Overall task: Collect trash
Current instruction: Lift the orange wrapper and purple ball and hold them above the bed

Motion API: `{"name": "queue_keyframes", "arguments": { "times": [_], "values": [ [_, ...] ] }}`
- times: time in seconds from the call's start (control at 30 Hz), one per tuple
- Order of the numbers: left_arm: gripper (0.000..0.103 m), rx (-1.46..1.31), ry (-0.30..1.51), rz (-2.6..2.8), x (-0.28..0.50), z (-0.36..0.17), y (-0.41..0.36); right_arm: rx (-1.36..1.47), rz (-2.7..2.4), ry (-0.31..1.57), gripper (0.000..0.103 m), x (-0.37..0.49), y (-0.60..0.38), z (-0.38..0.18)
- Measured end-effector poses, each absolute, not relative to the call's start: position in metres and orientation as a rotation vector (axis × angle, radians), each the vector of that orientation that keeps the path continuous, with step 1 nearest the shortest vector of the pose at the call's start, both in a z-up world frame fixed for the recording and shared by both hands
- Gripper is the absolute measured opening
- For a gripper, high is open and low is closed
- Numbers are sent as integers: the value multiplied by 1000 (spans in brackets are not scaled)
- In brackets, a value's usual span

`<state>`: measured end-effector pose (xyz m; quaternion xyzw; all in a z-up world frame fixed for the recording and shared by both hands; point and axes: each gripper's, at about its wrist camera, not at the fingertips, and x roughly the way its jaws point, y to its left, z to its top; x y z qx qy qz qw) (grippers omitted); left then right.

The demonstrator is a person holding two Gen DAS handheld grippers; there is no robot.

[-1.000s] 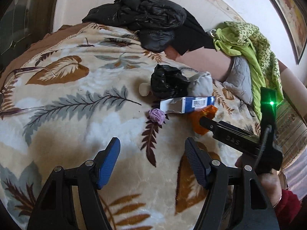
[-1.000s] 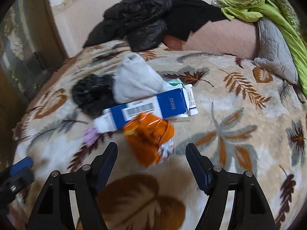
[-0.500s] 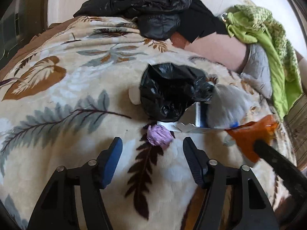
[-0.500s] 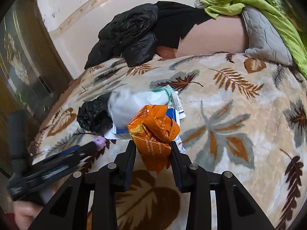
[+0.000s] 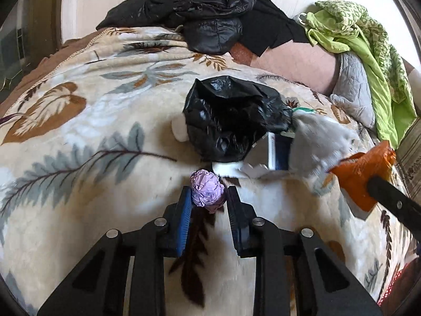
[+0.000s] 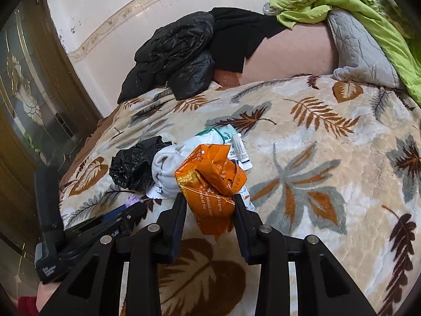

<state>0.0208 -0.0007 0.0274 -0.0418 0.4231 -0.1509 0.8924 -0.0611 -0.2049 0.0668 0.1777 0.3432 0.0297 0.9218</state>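
Our left tongs (image 5: 208, 197) pinch the crumpled purple foil ball (image 5: 208, 194), right tongs (image 6: 209, 205) clench the crinkly orange plastic wrapper (image 6: 210, 181); either could slip on lifting.

bed under leaf-print blanket (image 6: 329, 158); black jacket (image 6: 173, 52) and green cloth (image 6: 315, 8) heaped against white wall (image 6: 105, 5); glazed wooden door (image 6: 23, 92) left.
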Motion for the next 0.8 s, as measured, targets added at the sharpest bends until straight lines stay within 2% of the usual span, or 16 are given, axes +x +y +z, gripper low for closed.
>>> {"name": "queue_keyframes", "arguments": {
  "times": [0.5, 0.8],
  "values": [
    [26, 31, 741, -385, -95, 67, -11, 312, 86, 666, 38, -150, -188, 80],
    [26, 65, 661, -358, -122, 74, -10, 354, 79, 666, 38, -172, -200, 79]
  ]
}}
